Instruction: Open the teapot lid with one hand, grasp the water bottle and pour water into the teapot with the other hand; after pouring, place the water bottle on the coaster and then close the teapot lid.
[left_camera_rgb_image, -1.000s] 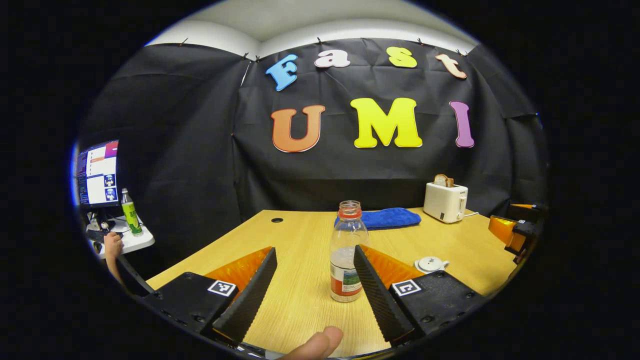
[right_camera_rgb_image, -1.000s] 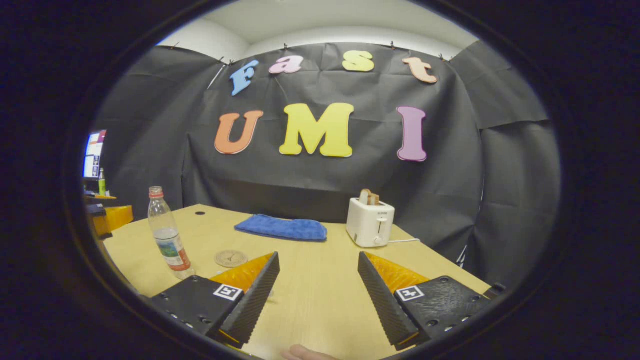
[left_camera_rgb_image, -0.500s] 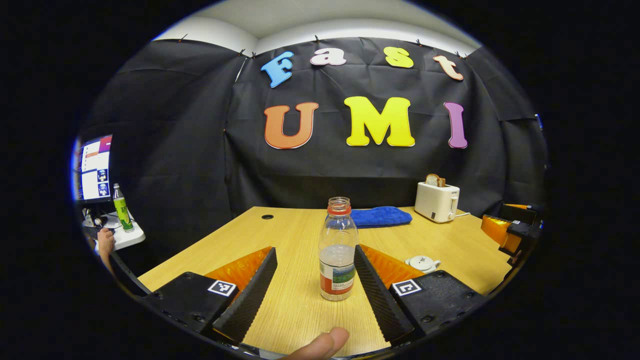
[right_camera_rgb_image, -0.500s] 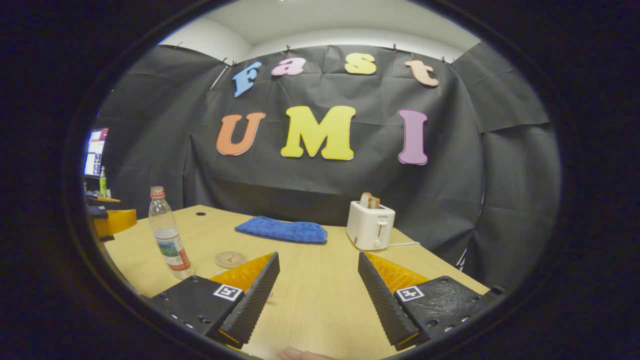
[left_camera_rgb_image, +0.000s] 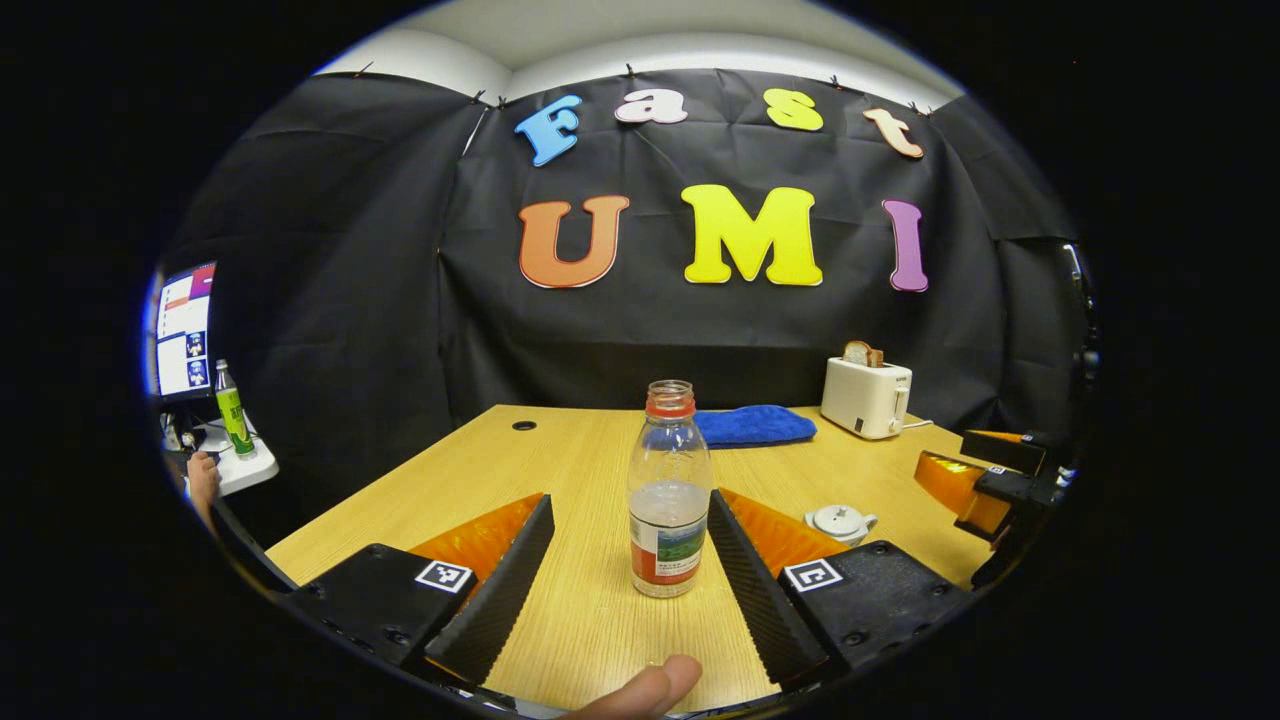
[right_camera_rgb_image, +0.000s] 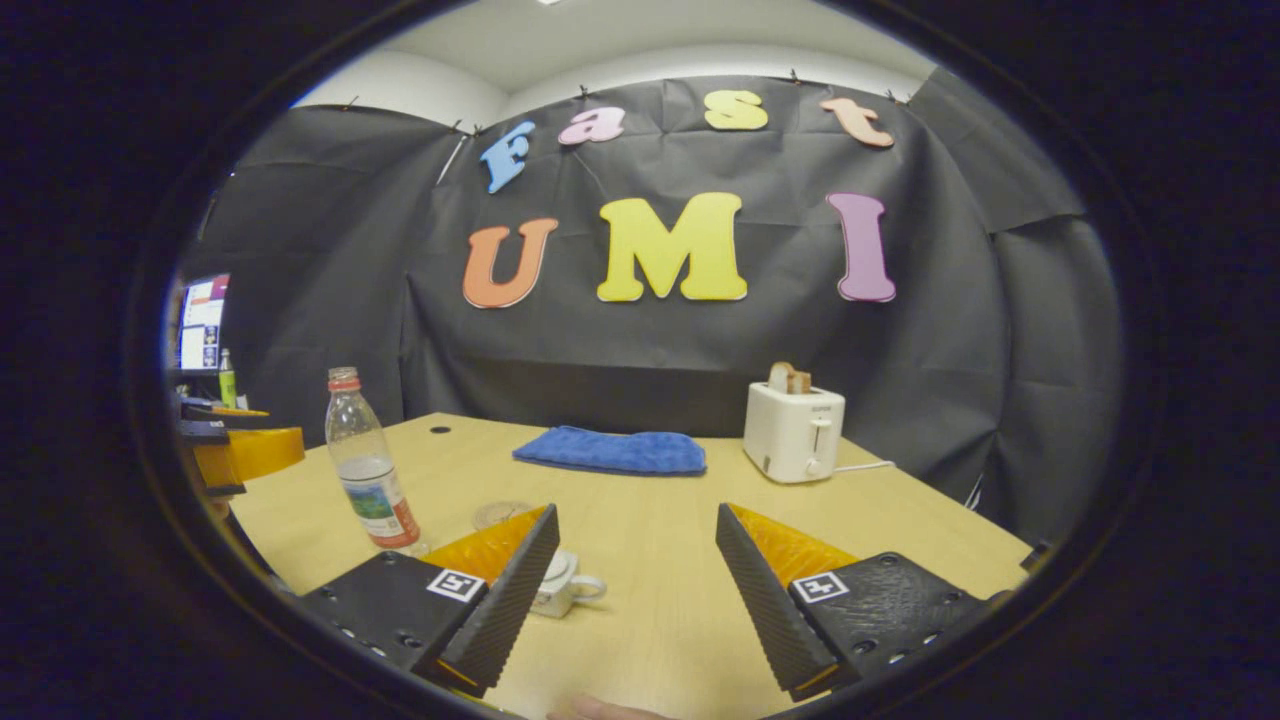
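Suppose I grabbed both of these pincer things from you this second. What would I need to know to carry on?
Left gripper: open, fingers either side of the water bottle, not squeezing it. The bottle stands upright on the table, cap off, partly filled.
Right gripper: open, holding nothing, with the teapot just past its left finger.
The teapot's lid is on; the coaster lies flat behind it, bare.
Done: nothing yet, only the approach.
Left: lift the lid with the right gripper, grip the bottle with the left, pour, stand the bottle on the coaster, put the lid back.
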